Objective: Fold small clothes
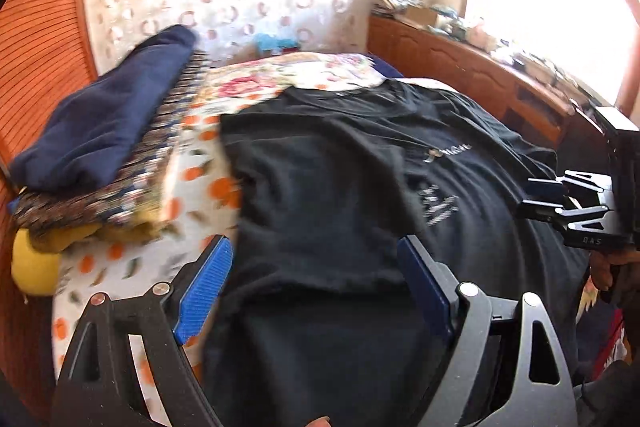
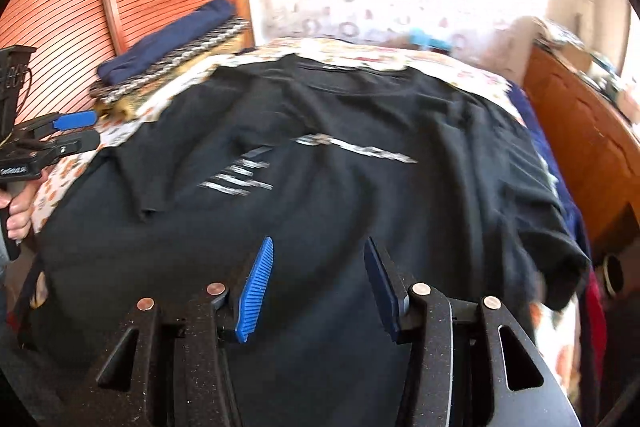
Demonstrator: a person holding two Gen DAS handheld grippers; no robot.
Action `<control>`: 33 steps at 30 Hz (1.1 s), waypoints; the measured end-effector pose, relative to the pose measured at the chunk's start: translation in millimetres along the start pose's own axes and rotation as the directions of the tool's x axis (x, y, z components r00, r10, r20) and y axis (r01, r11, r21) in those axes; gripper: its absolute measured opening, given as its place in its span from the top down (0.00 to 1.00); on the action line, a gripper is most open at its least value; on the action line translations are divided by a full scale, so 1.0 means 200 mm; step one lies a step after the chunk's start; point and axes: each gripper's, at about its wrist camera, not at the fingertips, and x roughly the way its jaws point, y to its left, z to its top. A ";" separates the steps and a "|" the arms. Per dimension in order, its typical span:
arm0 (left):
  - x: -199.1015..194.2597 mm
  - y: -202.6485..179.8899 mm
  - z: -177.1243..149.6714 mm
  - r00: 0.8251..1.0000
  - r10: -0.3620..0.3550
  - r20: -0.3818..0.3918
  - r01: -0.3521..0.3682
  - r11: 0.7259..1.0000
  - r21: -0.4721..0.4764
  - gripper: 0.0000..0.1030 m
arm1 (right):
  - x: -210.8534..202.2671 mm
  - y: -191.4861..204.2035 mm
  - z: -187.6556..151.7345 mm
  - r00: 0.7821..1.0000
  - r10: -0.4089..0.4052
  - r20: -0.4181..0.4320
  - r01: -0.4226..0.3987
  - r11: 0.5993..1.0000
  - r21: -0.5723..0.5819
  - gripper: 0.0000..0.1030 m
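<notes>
A black T-shirt point(image 1: 340, 187) lies spread across the bed point(image 1: 200, 163), filling the centre and lower half of both frames. Pale blurred lettering shows on its chest, right of centre in your left wrist view. One sleeve is folded over the shirt body at centre left of the right wrist view. The shirt's far edge meets the floral bedsheet near the top of the cloth.

Your left hand-held gripper point(image 1: 316, 287) sits at the bottom centre of its own view, its blue pads spread wide apart over the black fabric, holding nothing. In the right wrist view it shows at the left edge, released and clear of the shirt.

Your right hand-held gripper point(image 2: 316, 287) is at the bottom centre of its view, also released, pads apart above the shirt's lower part. The left wrist view shows it at the right edge.

A stack of folded clothes point(image 1: 108, 151), navy on top, patterned and yellow beneath, rests on the bed at the left of the frame, beside an orange slatted door point(image 1: 36, 67). A wooden cabinet point(image 1: 460, 75) stands at upper right.
</notes>
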 end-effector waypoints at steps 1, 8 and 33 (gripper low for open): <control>0.03 -0.04 0.01 1.000 -0.006 -0.011 0.006 1.000 0.016 0.17 | -0.01 -0.02 -0.02 1.000 -0.011 -0.005 0.011 1.000 0.011 0.52; 0.23 -0.24 0.06 0.995 -0.045 -0.091 0.053 0.994 0.091 0.16 | -0.09 -0.13 -0.09 0.997 -0.072 -0.020 0.073 0.996 0.050 0.52; 0.45 -0.40 0.07 0.984 -0.032 -0.173 0.054 0.991 0.125 0.08 | -0.36 -0.71 -0.23 0.980 -0.194 -0.039 0.197 0.941 0.275 0.52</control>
